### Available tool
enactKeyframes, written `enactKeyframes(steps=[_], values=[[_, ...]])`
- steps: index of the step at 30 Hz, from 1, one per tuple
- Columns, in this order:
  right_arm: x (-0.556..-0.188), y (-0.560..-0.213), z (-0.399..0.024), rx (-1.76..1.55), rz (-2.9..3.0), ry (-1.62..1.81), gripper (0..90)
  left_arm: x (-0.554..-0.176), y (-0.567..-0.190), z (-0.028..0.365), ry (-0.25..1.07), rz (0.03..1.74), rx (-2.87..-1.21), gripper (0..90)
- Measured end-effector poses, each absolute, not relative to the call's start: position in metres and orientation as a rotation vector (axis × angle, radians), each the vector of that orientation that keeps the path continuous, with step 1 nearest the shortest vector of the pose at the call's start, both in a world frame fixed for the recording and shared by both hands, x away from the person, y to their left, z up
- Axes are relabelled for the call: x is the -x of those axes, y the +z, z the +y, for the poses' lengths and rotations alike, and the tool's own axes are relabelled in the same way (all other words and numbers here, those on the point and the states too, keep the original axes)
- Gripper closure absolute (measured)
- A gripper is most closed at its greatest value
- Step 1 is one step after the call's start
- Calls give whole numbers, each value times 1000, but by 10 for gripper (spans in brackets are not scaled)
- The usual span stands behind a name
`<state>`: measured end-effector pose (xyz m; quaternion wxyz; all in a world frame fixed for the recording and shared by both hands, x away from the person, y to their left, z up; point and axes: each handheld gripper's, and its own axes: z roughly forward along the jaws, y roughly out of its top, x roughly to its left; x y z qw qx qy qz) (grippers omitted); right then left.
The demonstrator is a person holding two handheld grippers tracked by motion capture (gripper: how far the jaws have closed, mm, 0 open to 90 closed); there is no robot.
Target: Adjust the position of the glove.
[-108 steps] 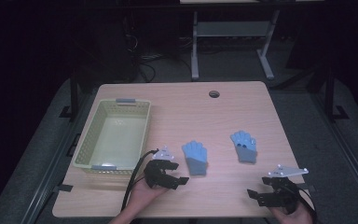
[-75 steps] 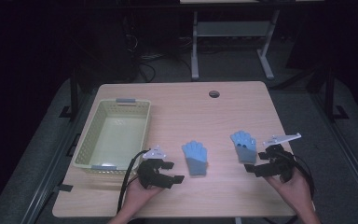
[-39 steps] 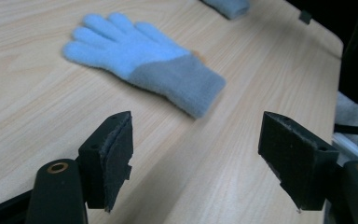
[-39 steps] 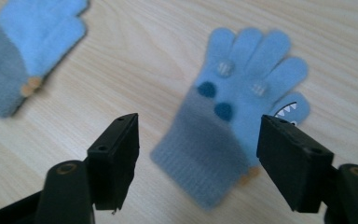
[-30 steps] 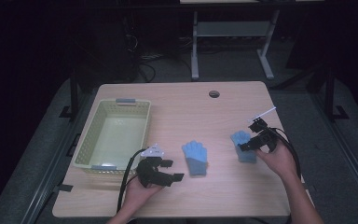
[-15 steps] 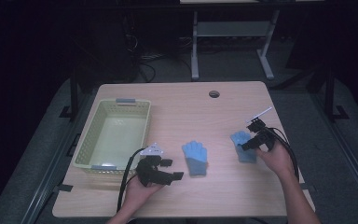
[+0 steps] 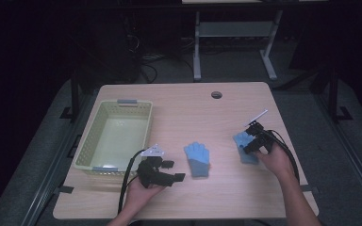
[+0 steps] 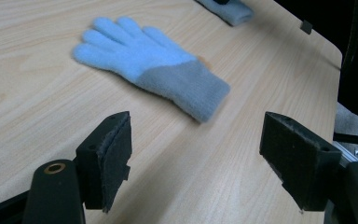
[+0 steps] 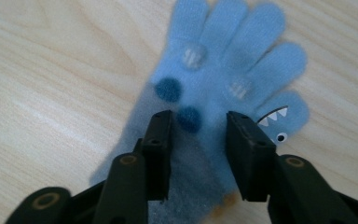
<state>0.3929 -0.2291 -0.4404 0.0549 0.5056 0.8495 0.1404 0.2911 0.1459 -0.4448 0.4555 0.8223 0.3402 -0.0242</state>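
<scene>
Right jaws: part-closed, have just been closing, straddling the right glove (image 9: pixel 223 93) at the palm, pads pressed down on the knit, no firm pinch visible yet.
Right gripper (image 7: pixel 253 139): tilted down over that glove near the worktop's (image 7: pixel 179 103) right edge.
Risk, right: thin flat knit may slip out, or only a fold gets caught, so glove drags or drops.
Left jaws: spread wide, empty, low over the wood.
Left gripper (image 7: pixel 169 170): short of the middle glove (image 8: pixel 149 65), by the basket (image 7: pixel 87 146).
Risk, left: none pressing; glove untouched.

Even overhead light brightens the table (image 7: pixel 217 117) against dark surroundings; shadows stay soft, and close to the jaws focus blurs slightly.
</scene>
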Motion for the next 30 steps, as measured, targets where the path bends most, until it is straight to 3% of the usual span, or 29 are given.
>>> enactKeyframes(steps=[11, 30], values=[[-394, -440, -227, -1572, 2574, 419, 800, -291, -443, 148, -59, 843, -2018, 249], [-380, -406, -226, -1569, 2543, 597, 824, -290, -442, 150, -58, 847, -2004, 246]])
